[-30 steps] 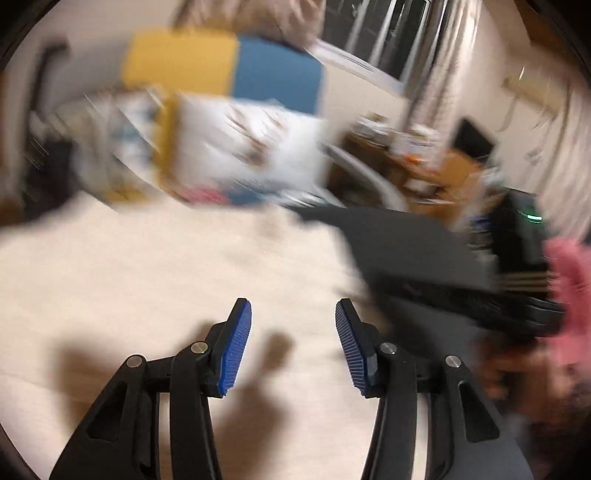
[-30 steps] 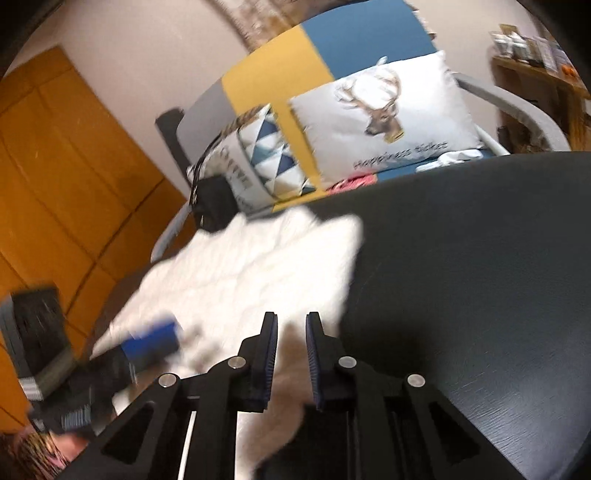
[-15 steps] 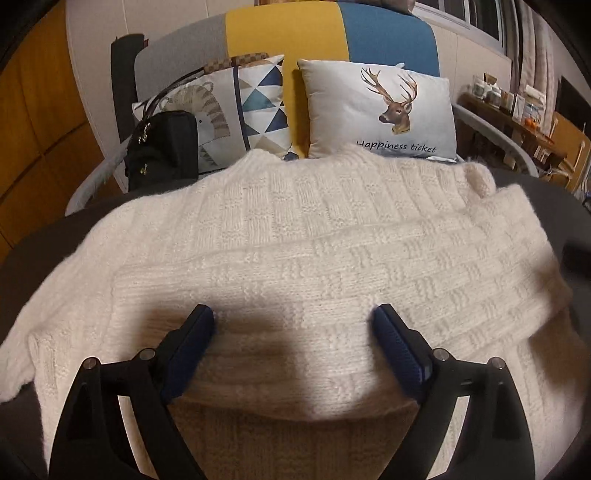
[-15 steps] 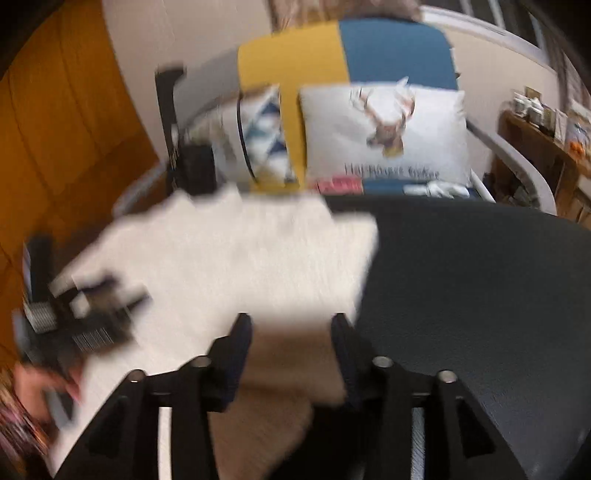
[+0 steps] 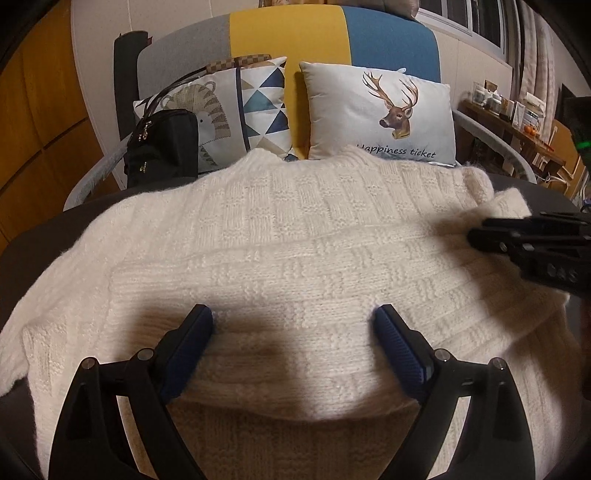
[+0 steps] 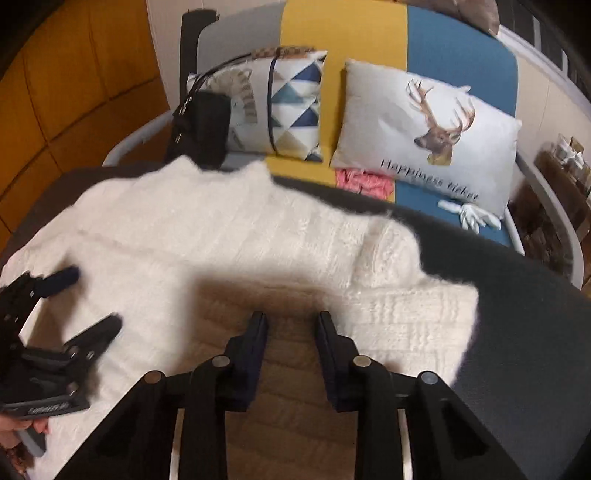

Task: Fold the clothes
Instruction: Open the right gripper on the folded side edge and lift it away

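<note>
A cream knitted sweater [image 5: 295, 236] lies spread over a dark table [image 5: 48, 236], partly folded, with a fold edge near the front. My left gripper [image 5: 293, 325] is wide open just above the sweater's near part, holding nothing. It also shows in the right wrist view [image 6: 92, 299] at the left. My right gripper [image 6: 291, 325] is open, low over the sweater [image 6: 221, 236] near its right side, holding nothing. It shows in the left wrist view [image 5: 476, 234] at the right edge.
Behind the table [image 6: 535, 332] stands a grey, yellow and blue sofa [image 5: 332, 33] with a deer cushion [image 5: 380, 114], a patterned cushion [image 5: 243, 110] and a black bag [image 5: 162, 147]. A pink cloth [image 6: 364, 182] lies on the seat. Shelves [image 5: 517, 114] stand at the right.
Both grippers have swung over the sweater and settled. The left gripper opened wider. The right gripper opened from nearly shut and moved left onto the sweater.
</note>
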Tool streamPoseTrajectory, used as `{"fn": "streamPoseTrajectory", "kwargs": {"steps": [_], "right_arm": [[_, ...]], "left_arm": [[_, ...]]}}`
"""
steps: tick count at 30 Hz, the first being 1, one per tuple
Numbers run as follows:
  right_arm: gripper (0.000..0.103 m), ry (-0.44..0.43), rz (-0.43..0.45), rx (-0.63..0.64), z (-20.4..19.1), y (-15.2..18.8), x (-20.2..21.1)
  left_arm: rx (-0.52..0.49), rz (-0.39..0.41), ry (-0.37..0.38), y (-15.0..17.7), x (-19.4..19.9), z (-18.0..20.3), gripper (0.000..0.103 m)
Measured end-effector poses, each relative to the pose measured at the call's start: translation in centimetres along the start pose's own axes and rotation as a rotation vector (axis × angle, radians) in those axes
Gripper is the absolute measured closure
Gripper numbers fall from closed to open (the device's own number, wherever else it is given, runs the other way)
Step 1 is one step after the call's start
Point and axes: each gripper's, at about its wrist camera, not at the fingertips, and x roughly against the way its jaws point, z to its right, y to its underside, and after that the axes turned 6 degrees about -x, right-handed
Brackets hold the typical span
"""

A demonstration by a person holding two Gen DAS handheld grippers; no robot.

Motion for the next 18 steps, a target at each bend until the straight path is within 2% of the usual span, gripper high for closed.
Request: {"fn": "streamPoseTrajectory", "kwargs": {"steps": [4,7,13,15,18], "right_arm": [[0.077,-0.028,0.076,-0.120,1.7,0.4,-0.7],[0.077,-0.032,0.075,-0.121,1.9,0.3,-0.4],[0.073,-0.011,0.145,-0.224,4.2,1.1,5.1],[0.073,0.004,0.130,-0.197,4.1,2.6,6.4],[0.073,-0.010,0.072,-0.151,4.0,5.1,6.1]], "left_arm": [[0.001,0.003,-0.004,0.0,-0.1,0.0,0.011],[0.010,0.003,0.003,-0.1,-0.2,0.1,0.011],[0.014,0.003,0.006,0.0,-0.3,0.0,0.011],[0.014,0.002,0.005,-0.1,-0.4,0.0,0.011],[0.013,0.002,0.004,-0.2,-0.5,0.1,0.011]]}}
